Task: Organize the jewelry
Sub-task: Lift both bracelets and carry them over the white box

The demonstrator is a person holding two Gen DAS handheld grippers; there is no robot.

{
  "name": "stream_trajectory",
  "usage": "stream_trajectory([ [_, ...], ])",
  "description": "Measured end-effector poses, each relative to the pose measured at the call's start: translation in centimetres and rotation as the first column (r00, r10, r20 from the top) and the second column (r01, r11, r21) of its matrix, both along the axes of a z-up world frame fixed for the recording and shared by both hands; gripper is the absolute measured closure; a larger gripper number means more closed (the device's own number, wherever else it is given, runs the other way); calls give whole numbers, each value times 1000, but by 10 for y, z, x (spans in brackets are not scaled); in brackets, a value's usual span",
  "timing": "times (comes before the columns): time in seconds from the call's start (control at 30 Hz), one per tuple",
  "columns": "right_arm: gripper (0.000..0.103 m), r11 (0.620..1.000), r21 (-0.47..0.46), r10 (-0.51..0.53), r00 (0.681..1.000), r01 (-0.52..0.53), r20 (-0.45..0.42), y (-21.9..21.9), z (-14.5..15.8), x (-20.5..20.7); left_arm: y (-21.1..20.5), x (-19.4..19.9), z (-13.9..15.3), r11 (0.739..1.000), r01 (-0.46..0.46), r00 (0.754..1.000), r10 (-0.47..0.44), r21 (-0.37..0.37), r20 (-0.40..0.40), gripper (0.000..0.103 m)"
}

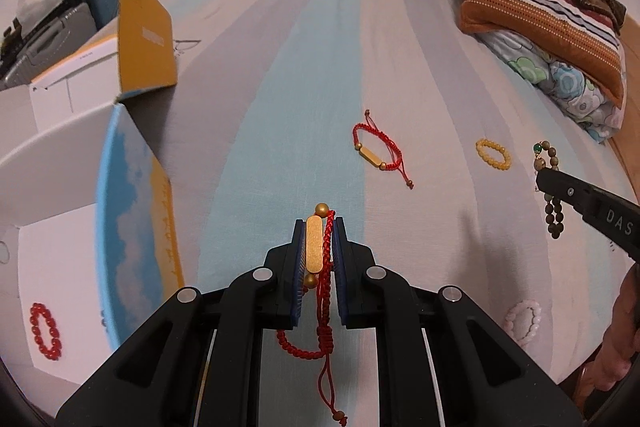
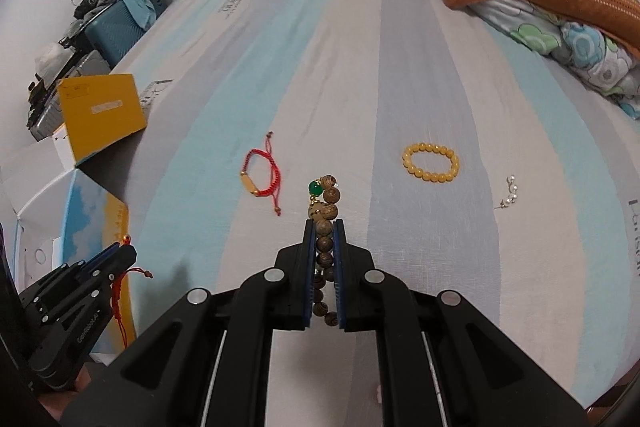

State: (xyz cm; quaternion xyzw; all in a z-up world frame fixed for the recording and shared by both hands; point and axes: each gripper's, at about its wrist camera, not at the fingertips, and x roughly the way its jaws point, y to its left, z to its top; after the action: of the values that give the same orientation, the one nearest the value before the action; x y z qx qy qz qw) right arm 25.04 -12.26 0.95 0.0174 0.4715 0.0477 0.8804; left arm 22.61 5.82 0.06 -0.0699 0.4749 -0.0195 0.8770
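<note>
**Over the bed, both claws loaded**

Your left gripper [image 1: 316, 247] is clamped on a red cord bracelet [image 1: 320, 267], its tails dangling, beside the open box [image 1: 60, 227]. Your right gripper [image 2: 324, 251] is clamped on a wooden bead bracelet [image 2: 325, 223]. On the striped sheet [image 2: 360, 67] lie a second red bracelet [image 2: 262, 175], a yellow bracelet [image 2: 430, 163] and pearls [image 2: 510, 193].

My left tongs [image 1: 319, 227] pinch a red cord bracelet with a gold bar [image 1: 314, 245], tails dangling. My right tongs [image 2: 323, 227] clamp a wooden bead bracelet [image 2: 325, 227] with one green bead. On the bed lie another red cord bracelet [image 2: 260, 175], a yellow bead bracelet [image 2: 430, 161], and pearl earrings [image 2: 509, 193].
</note>
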Motion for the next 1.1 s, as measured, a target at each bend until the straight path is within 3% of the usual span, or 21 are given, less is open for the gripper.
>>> stream_trajectory([
  [0.4, 96, 997, 15, 81, 995, -82, 54, 36, 36, -31, 16, -28, 38, 999, -39, 999, 38, 25, 37, 91],
  [0.73, 96, 990, 30, 139, 988, -141, 62, 72, 45, -48, 56, -57, 65, 994, -103, 992, 100, 25, 75, 91],
  [1.1, 96, 956, 62, 278, 954, -287, 114, 166, 63, -74, 130, -95, 77, 980, -197, 976, 194, 27, 99, 91],
])
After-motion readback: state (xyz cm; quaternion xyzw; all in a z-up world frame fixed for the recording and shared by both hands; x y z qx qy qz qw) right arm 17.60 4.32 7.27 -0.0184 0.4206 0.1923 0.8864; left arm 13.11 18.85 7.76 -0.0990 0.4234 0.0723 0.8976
